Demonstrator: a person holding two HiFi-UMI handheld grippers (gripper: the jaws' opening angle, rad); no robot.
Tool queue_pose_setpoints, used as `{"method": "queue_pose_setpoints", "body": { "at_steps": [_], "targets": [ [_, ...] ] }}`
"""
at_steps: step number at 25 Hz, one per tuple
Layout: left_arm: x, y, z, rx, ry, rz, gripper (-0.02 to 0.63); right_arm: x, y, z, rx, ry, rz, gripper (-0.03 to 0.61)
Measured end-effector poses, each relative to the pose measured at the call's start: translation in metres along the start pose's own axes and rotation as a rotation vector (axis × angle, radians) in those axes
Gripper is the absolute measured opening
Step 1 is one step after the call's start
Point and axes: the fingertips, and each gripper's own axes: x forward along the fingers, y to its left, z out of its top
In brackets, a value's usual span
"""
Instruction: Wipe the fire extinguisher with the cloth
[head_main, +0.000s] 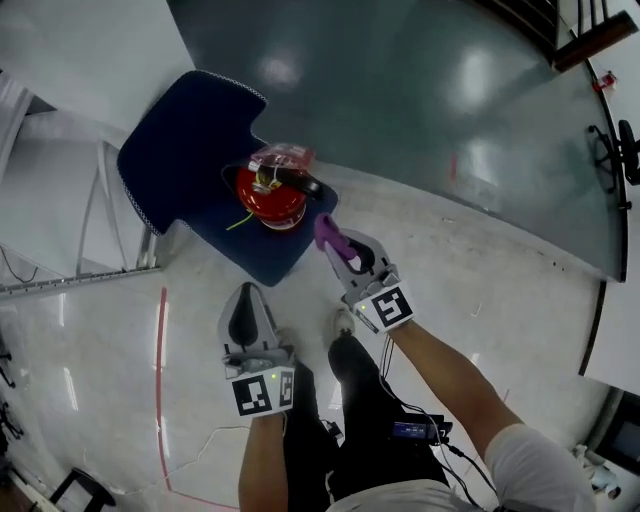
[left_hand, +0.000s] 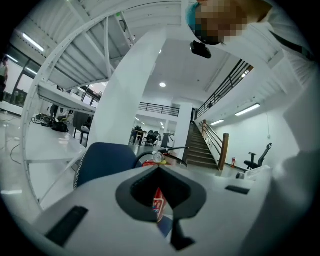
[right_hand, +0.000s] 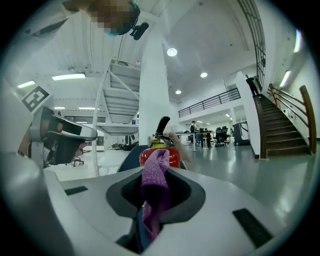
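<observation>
A red fire extinguisher (head_main: 272, 192) with a black handle and hose stands upright on a navy blue mat (head_main: 185, 140). My right gripper (head_main: 333, 243) is shut on a purple cloth (head_main: 327, 231), just right of the extinguisher's base and apart from it. In the right gripper view the cloth (right_hand: 157, 172) sticks up out of the gripper (right_hand: 151, 207), with the extinguisher (right_hand: 173, 156) close behind. My left gripper (head_main: 247, 292) hangs nearer to me, shut and holding nothing. In the left gripper view that gripper (left_hand: 161, 200) points at the extinguisher (left_hand: 158, 206) and the mat (left_hand: 105, 157).
A white metal stair frame (head_main: 100, 200) stands left of the mat. A red line (head_main: 160, 380) runs along the pale floor. Dark glossy floor (head_main: 420, 100) lies beyond the extinguisher. An office chair (head_main: 612, 150) is at the far right. A person's legs are below the grippers.
</observation>
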Motion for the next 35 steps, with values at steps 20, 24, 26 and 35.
{"method": "queue_pose_setpoints", "body": {
  "at_steps": [20,24,26,35],
  "targets": [
    [0.002,0.008,-0.056,-0.084,0.024,0.050,0.005,0.054,0.019,-0.005,-0.174,-0.049,0.221,0.058],
    [0.005,0.008,-0.058,-0.109,0.031,0.052,0.005,0.055,0.026,-0.007,-0.243,-0.058,0.265,0.058],
    [0.007,0.009,-0.060,-0.111,0.034,0.059,0.005,0.055,0.033,-0.009,-0.287,-0.060,0.299,0.058],
    [0.014,0.013,-0.078,-0.108,0.024,0.081,0.005,0.067,0.057,-0.053,-0.379,-0.021,0.454,0.058]
  ]
}}
